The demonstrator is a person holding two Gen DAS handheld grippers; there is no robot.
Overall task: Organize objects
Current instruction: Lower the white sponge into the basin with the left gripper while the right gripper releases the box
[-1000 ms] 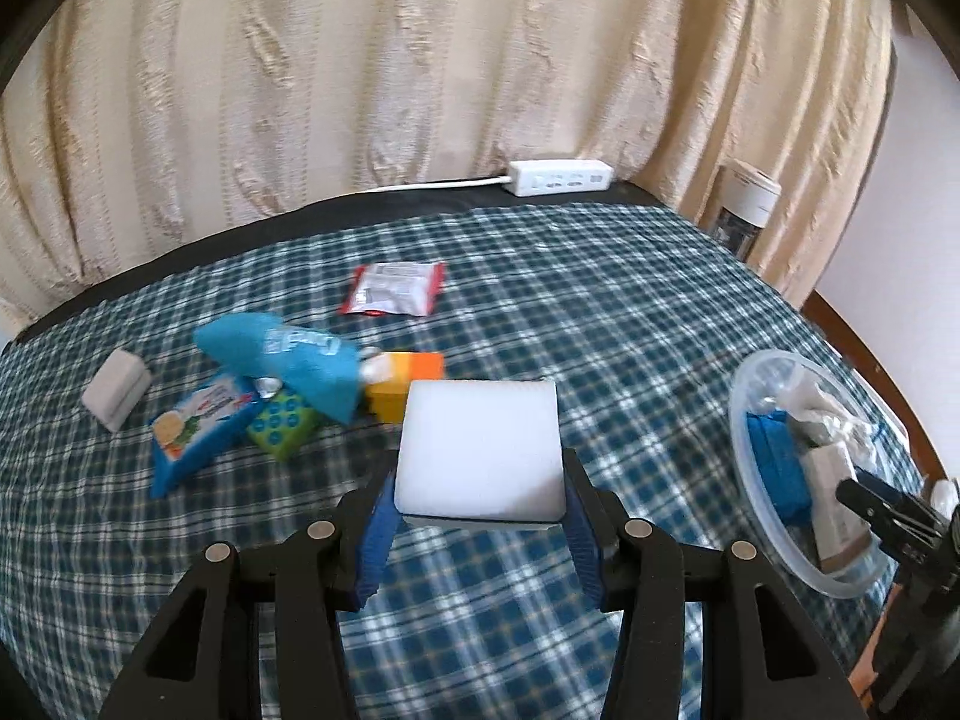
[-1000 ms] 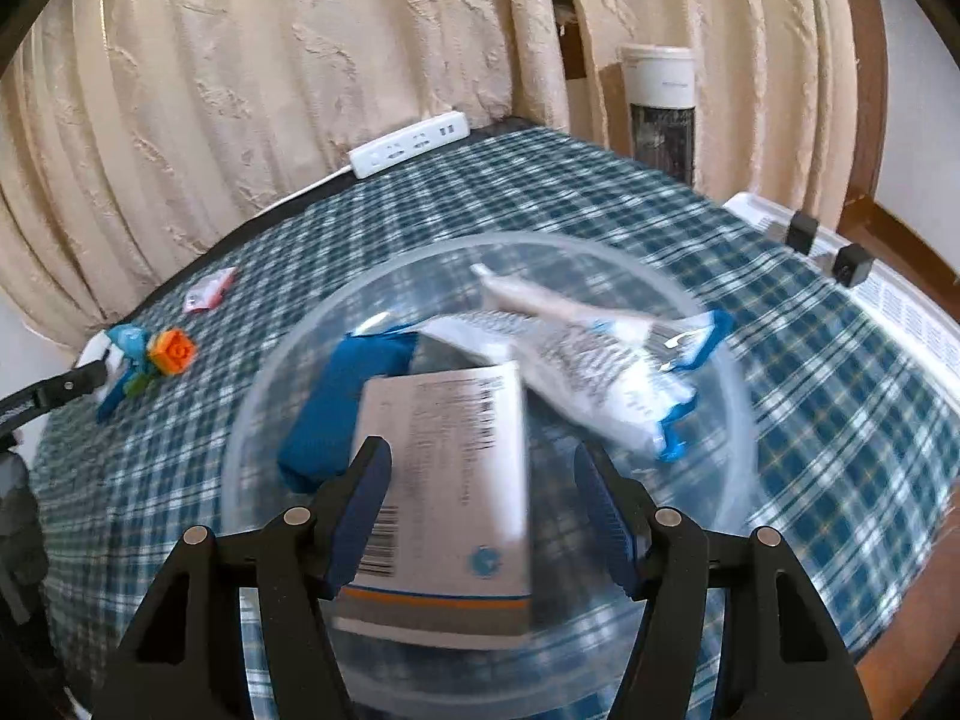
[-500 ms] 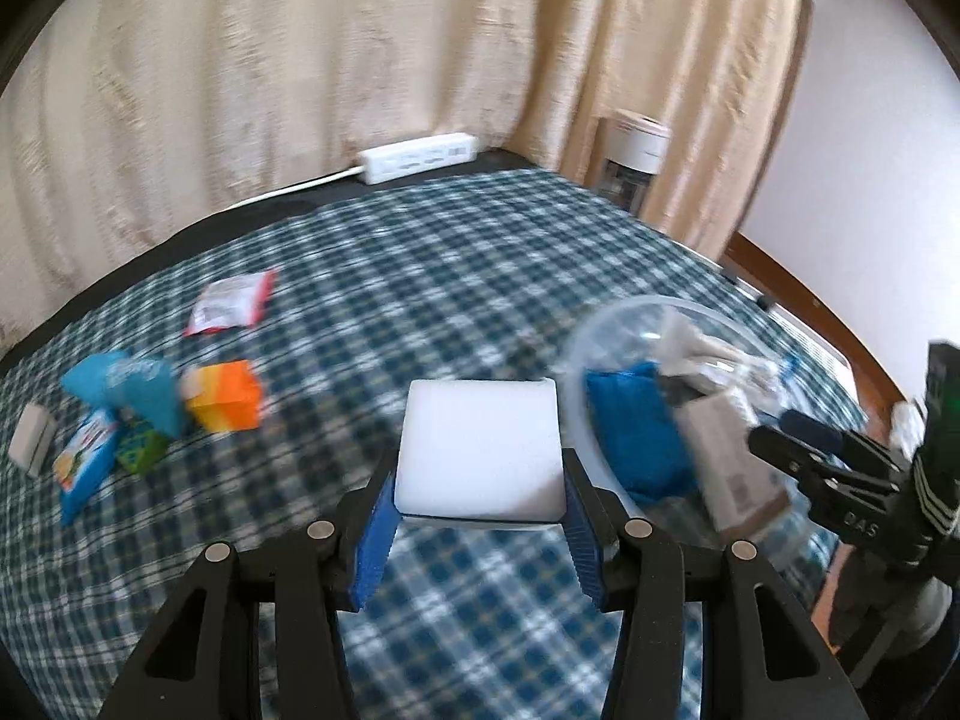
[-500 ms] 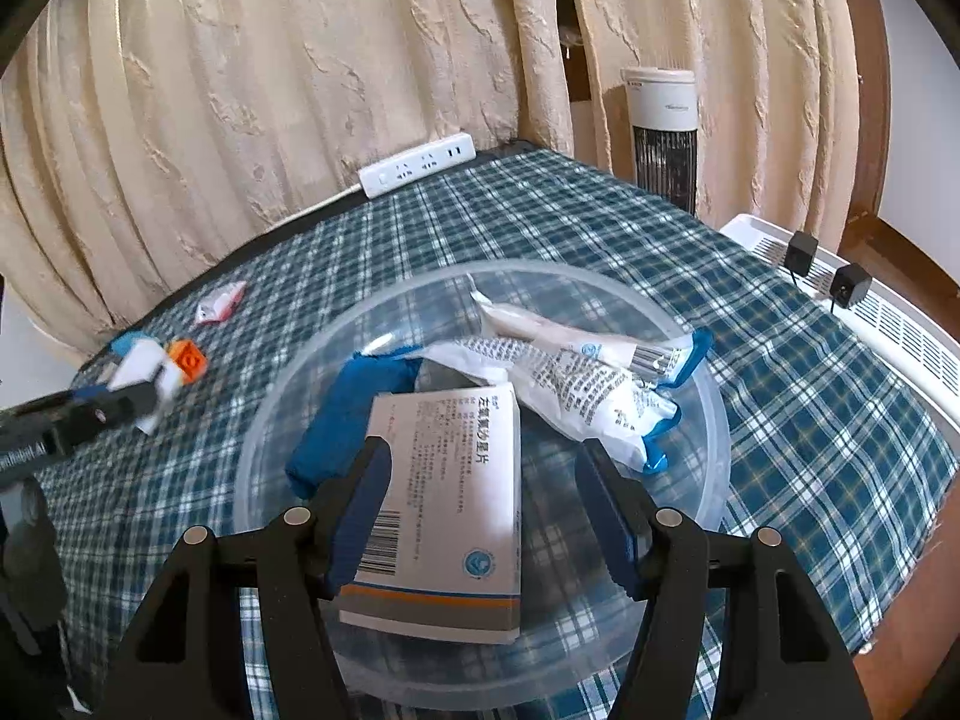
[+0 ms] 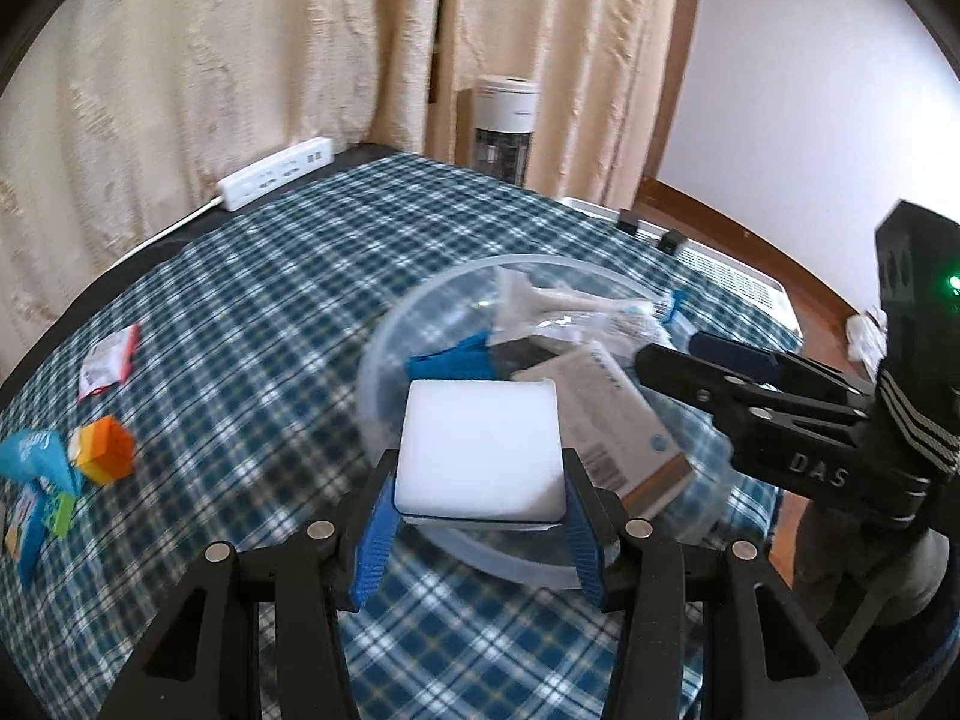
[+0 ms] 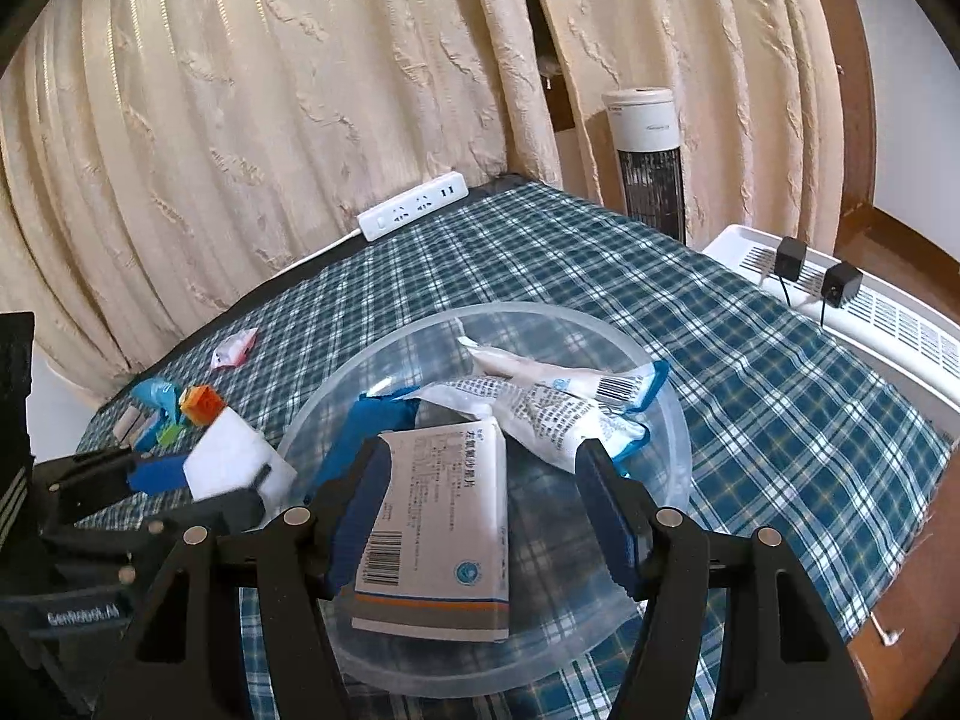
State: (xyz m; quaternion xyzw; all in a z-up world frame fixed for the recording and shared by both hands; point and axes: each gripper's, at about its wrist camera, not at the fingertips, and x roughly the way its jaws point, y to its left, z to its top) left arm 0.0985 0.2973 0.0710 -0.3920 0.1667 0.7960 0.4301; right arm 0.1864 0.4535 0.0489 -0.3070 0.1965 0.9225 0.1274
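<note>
My left gripper (image 5: 480, 483) is shut on a white foam block (image 5: 480, 450), held just above the near left rim of a clear plastic bowl (image 5: 384, 360). In the right wrist view the same block (image 6: 234, 462) and left gripper (image 6: 198, 474) sit at the bowl's left edge. The bowl (image 6: 678, 420) holds a white medicine box (image 6: 444, 516), a blue packet (image 6: 366, 432) and white-and-blue sachets (image 6: 552, 402). Hovering over the box, my right gripper (image 6: 486, 510) is open; its fingers straddle the box without pressing it. That right gripper (image 5: 690, 354) also reaches in from the right in the left wrist view.
On the blue checked tablecloth to the left lie an orange block (image 5: 102, 450), a blue packet (image 5: 30, 456), a green block (image 5: 57, 516) and a red-and-white sachet (image 5: 108, 354). A power strip (image 5: 276, 171) lies at the far edge. A tower fan (image 6: 648, 162) and white heater (image 6: 870, 312) stand beyond the table.
My left gripper has swung to the right with the white block, from the pile of loose items to the bowl's rim. The right gripper has stayed over the box.
</note>
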